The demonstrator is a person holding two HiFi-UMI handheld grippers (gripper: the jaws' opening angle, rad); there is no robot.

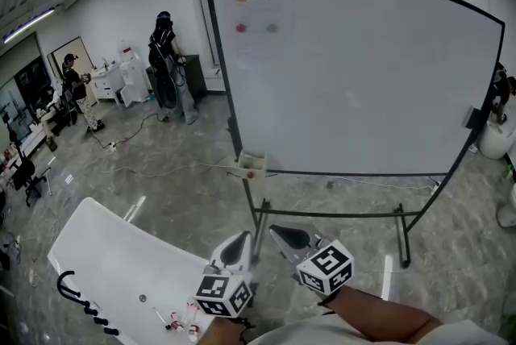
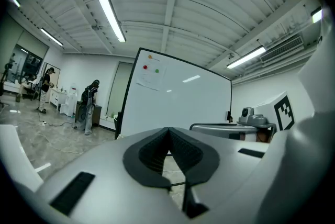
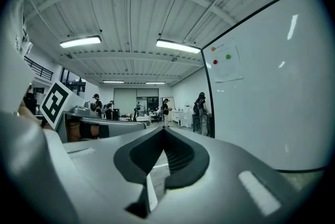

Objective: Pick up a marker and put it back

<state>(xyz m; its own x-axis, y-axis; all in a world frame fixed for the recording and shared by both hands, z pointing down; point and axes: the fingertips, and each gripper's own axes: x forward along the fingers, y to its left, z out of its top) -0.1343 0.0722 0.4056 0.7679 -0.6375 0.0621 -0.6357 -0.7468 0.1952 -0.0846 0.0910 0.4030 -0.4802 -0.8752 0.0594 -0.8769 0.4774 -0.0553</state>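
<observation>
A large whiteboard on a wheeled stand faces me. A small white tray hangs at its lower left corner, with a red item in it that I cannot identify. On the white table at lower left lie a few small markers. My left gripper and right gripper hang side by side low in the head view, in front of the stand and well short of the tray. In the left gripper view the left gripper has its jaws together on nothing. The right gripper looks the same in its own view.
A black coiled cable lies on the table's near left. The stand's legs spread over the grey floor. A dark eraser sits at the board's right edge. A person stands far back left by a cabinet, another farther left.
</observation>
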